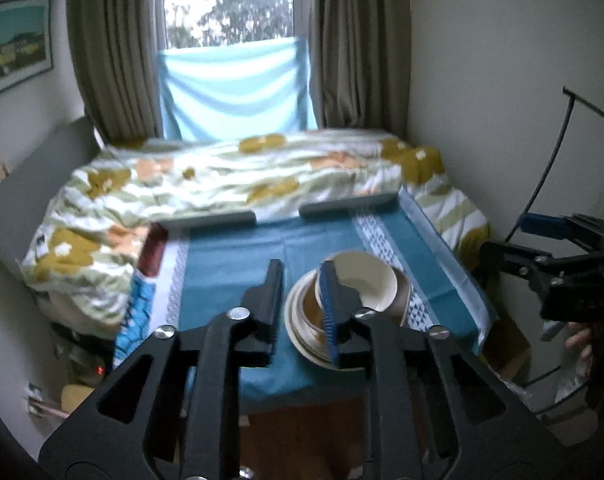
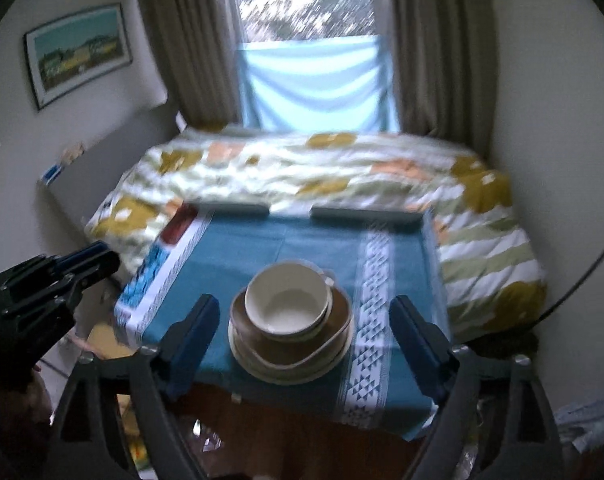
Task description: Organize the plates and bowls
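Your right gripper (image 2: 304,344) has its fingers wide apart, holding nothing; your left gripper (image 1: 300,304) has its fingers slightly apart, also empty. Past both sets of fingers, a cream bowl (image 2: 288,300) tops a brown bowl (image 2: 330,334) on stacked plates (image 2: 262,368), all on the teal-clothed surface (image 2: 242,248). A bed (image 2: 342,172) lies beyond.

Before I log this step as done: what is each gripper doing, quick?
Left gripper: fingers slightly apart, holding nothing.
Right gripper: fingers wide open, empty; the stacked dishes sit free on the blue tablecloth.
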### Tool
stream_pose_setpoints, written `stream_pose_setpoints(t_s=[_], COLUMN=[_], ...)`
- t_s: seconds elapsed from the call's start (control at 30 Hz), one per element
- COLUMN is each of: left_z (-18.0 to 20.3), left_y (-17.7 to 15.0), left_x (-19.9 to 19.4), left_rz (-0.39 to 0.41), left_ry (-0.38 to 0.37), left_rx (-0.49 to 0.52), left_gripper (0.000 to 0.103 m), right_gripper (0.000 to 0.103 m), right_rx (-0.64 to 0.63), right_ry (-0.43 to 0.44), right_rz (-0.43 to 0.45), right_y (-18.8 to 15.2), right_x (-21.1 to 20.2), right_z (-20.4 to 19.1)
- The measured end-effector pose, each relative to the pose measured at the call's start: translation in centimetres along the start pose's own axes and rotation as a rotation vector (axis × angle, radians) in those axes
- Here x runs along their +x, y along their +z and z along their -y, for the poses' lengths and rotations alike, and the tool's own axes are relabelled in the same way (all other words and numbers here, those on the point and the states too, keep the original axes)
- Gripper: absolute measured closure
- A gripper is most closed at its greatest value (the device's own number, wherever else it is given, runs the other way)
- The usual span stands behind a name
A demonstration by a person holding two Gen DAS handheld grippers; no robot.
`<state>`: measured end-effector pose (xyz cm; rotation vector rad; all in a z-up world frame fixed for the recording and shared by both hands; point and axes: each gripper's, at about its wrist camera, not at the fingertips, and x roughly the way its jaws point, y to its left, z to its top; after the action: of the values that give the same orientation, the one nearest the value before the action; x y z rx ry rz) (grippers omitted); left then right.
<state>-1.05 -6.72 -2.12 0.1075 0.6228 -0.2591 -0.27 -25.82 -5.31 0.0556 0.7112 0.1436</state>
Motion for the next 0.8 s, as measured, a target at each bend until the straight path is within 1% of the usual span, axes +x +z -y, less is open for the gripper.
stream_pose_setpoints(t_s=[0.03, 0.07, 0.1, 0.17, 0.23, 0.27, 0.33, 0.47, 0.57, 0.8], left_z=[-0.2, -0.6, -0.9, -1.4, -1.7, -1.9, -2.4, -3.2, -3.7, -3.9], left_y=[0.2, 0.4, 0.4, 0.6, 0.8, 0.8, 0.8, 0.2, -0.1, -0.1], left_x=[-0.6, -1.7, -2.9, -4.9, -5.7, -6.2, -6.8, -7.6, -8.0, -7.5], left_rz=[0.015, 0.058, 0.118, 0.196, 0.205, 0.218, 0.232, 0.266, 0.286, 0.288], left_ry=[0.012, 0.039, 0.066, 0.102, 0.12, 0.142, 0.151, 0.166, 0.166, 0.167], left_rx=[0.002, -0.001, -0.002, 0.015, 0.026, 0.024, 0.012, -0.032, -0.04, -0.046], left_gripper=[0.037, 0.0, 0.0, 0.0, 0.0, 0.0, 0.0, 0.0, 0.0, 0.0], right_gripper=[0.013, 0.005, 0.002, 0.001, 0.001, 0.001, 0.001, 0.001, 0.001, 0.001], right_rx=[0.005, 0.011, 0.019, 0.03, 0.016, 0.007, 0.0, -0.015, -0.006, 0.023], right_ry=[-0.015, -0.034, -0.058, -0.095, -0.13, -0.147, -0.177, -0.193, -0.19, -0.193], right_rz=[0.019, 0.043, 0.063, 0.109, 0.149, 0.163, 0.194, 0.23, 0.249, 0.277], right_y=[0.1, 0.3, 0.6, 0.8, 0.8, 0.7, 0.6, 0.3, -0.1, 0.1], right_x=[-0.6, -1.3, -1.9, -2.9, -3.7, -4.0, -4.5, -4.9, -4.9, -5.4], right_z=[-0.2, -0.5, -0.7, -1.4, -2.3, -2.6, -3.3, -4.2, -4.4, -4.4])
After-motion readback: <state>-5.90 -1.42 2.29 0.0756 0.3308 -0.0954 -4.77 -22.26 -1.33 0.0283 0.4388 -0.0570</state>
